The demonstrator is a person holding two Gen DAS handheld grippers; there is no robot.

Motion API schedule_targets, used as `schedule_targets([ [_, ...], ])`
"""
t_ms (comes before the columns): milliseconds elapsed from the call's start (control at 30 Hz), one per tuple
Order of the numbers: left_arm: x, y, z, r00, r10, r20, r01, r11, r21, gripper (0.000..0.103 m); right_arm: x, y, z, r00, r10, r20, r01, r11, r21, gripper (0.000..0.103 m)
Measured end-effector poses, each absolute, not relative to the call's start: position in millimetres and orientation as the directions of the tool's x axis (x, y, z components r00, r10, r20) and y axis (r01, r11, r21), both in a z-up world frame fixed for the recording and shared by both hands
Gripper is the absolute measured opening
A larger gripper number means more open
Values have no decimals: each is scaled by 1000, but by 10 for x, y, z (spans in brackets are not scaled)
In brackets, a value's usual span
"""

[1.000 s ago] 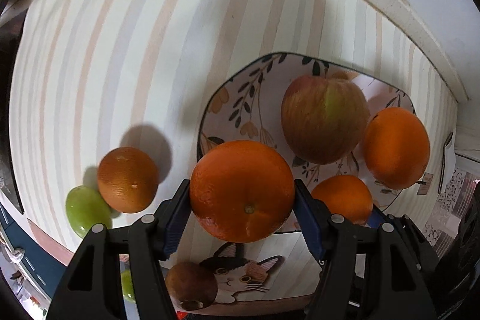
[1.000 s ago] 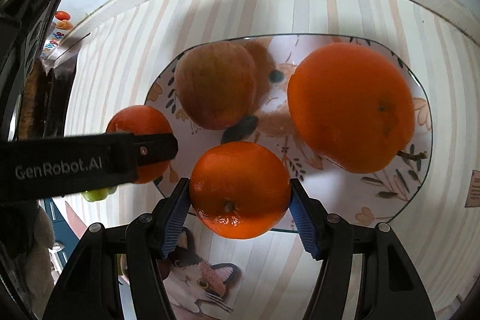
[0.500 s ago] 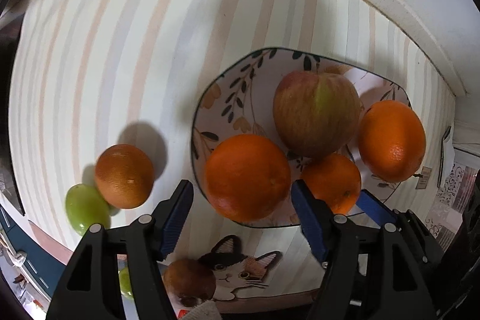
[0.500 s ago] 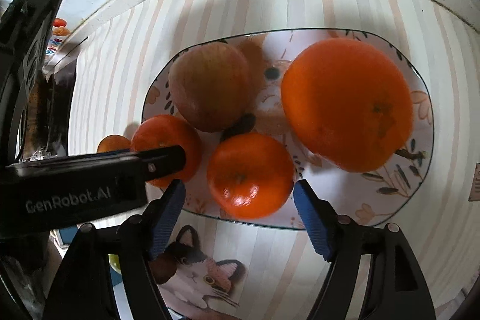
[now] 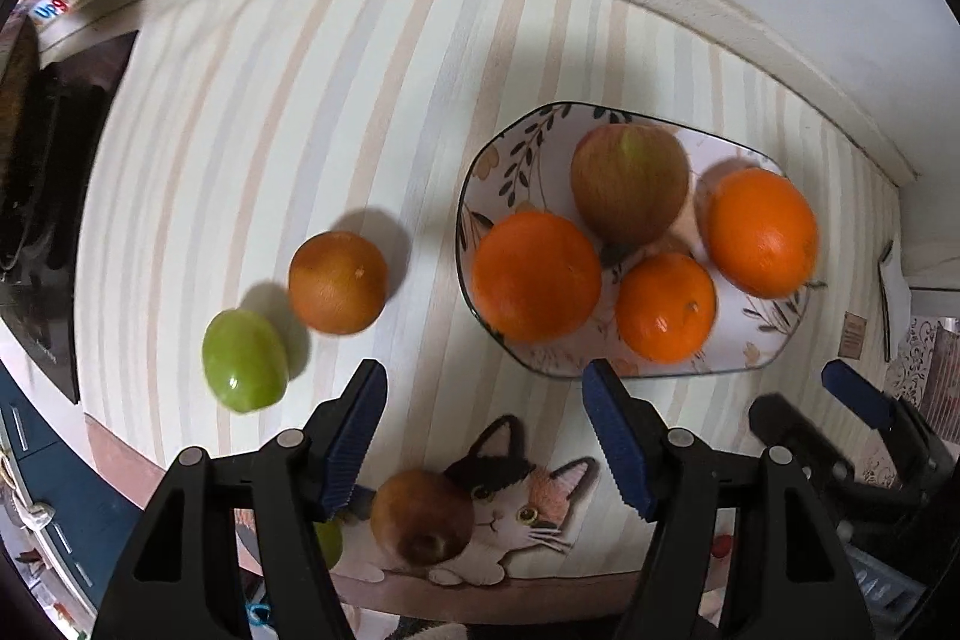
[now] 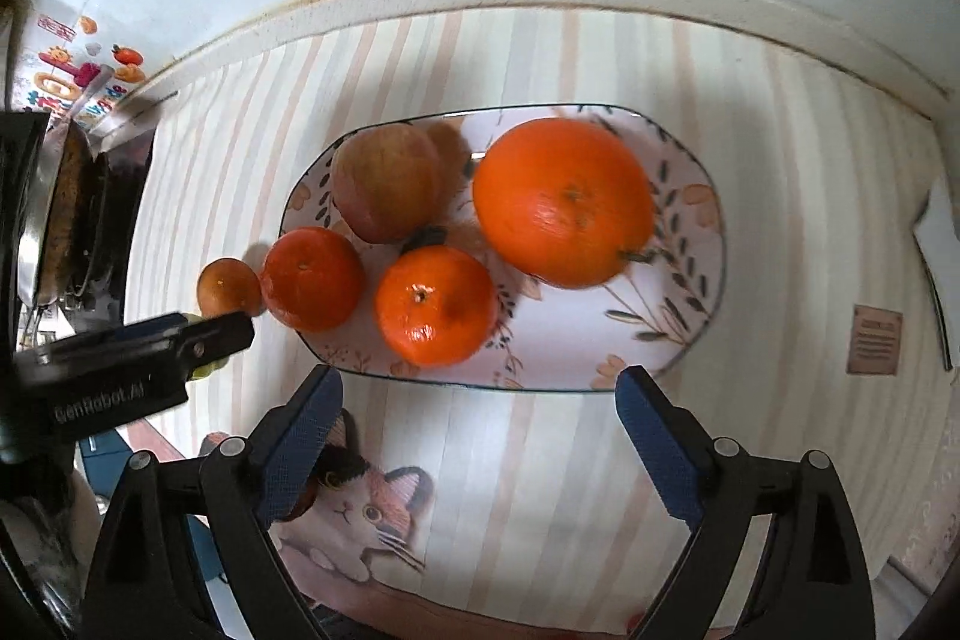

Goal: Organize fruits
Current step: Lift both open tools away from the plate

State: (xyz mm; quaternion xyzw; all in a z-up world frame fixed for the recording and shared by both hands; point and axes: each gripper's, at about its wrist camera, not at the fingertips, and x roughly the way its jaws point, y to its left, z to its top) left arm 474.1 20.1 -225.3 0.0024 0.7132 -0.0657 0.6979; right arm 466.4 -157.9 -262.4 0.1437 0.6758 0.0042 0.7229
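Four fruits on the floral plate point(image 5: 774, 346): a reddish apple point(image 5: 627, 184), a big orange point(image 5: 761, 231), a mid-sized orange point(image 5: 536, 276) at the plate's left edge, a small mandarin point(image 5: 666, 307) at the front. All beyond the fingertips, none between them. Left gripper point(image 5: 485, 433) poised above the striped mat point(image 5: 360, 100), about half open, empty, touching nothing. Off the plate to the left: a dull orange point(image 5: 337, 282) just beside a green fruit point(image 5: 244, 369); nearer, a brown fruit point(image 5: 421, 517) on the cat picture point(image 5: 522, 502). Right gripper point(image 6: 480, 430) opening wide, empty, hanging clear in front of the plate's near rim.
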Motion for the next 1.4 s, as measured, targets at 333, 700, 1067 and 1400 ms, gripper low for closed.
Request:
schedule_targets([
  [333, 4344, 175, -1629, 159, -95, -983, 158, 985, -70, 66, 4318, -1621, -2133, 189, 145, -971, 171, 969, 178, 95],
  [700, 3841, 150, -1198, 313, -128, -941, 173, 982, -77, 66, 3848, -1664, -1574, 295, 118, -948, 151, 974, 168, 95],
  [1067, 3579, 129, -1012, 374, -154, -914, 159, 982, -100, 66, 3552, -1803, -1339, 357, 89, -930, 185, 969, 164, 95],
  [1400, 3614, 242, -1133, 377, -133, -917, 112, 989, -98, 88, 3547, -1712, -1475, 329, 195, -924, 163, 952, 259, 95],
])
